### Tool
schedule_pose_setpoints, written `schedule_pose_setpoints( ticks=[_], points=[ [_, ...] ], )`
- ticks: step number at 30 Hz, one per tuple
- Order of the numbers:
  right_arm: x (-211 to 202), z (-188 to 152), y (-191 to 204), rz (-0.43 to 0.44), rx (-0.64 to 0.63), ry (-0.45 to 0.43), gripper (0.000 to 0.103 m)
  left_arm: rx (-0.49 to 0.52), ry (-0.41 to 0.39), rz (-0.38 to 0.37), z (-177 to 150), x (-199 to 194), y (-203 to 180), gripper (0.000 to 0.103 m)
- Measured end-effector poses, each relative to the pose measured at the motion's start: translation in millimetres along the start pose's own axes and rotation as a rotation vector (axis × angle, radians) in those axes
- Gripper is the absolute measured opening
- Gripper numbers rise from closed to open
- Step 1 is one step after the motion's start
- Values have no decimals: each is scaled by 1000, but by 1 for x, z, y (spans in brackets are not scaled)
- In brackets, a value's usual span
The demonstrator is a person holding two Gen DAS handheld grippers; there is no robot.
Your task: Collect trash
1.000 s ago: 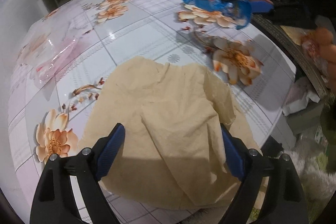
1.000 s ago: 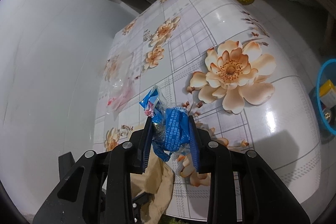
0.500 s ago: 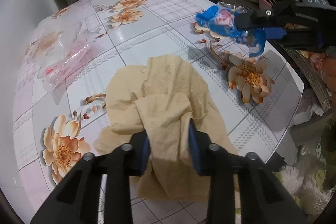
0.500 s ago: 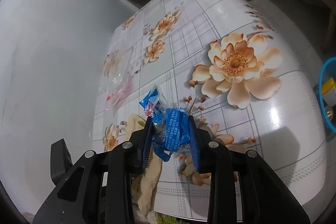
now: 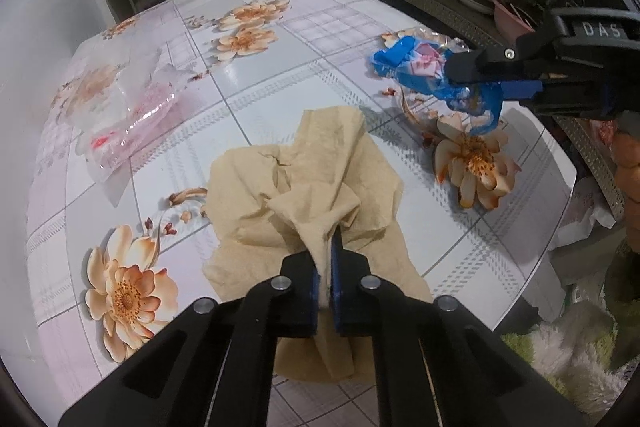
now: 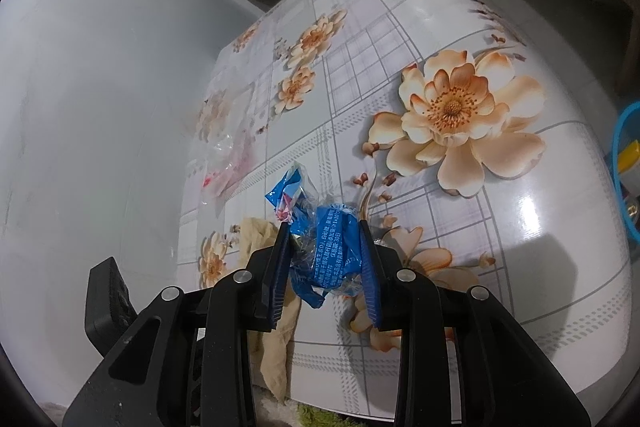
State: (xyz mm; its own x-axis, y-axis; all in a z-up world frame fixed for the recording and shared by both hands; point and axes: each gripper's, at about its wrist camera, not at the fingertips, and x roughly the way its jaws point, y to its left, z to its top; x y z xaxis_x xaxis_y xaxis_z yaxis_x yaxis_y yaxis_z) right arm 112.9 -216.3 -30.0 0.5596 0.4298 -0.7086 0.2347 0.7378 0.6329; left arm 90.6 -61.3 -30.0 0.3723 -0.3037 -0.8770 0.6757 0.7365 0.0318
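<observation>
Trash is pinched in both grippers for carrying off: left gripper (image 5: pixel 325 269) clenches the tan paper (image 5: pixel 316 179), right gripper (image 6: pixel 325 269) grasps the blue wrapper (image 6: pixel 326 247).

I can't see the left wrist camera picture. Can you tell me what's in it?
The left tool is pinched shut on a crumpled tan paper napkin lying on a flowery table. To the right, the right tool holds a blue plastic wrapper above the table. A clear plastic bag lies on the table's left side.
</observation>
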Motion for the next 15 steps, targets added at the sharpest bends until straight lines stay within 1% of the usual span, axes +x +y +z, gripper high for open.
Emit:
schedule_pose_setpoints(
  ticks=[4, 7, 12, 15],
  points=[
    [-7, 0, -1, 9, 3, -17, 30, 0, -38, -11, 7, -9, 0, 4],
    [-13, -1, -2, 11, 7, -30, 30, 2, -74, -33, 17, -16, -1, 4],
    [-32, -7, -12, 33, 37, -96, 30, 37, -106, -82, 45, -22, -10, 4],
    [-54, -10, -31, 39, 81, -159, 30, 74, -126, -124, 66, -24, -25, 4]
  ],
)
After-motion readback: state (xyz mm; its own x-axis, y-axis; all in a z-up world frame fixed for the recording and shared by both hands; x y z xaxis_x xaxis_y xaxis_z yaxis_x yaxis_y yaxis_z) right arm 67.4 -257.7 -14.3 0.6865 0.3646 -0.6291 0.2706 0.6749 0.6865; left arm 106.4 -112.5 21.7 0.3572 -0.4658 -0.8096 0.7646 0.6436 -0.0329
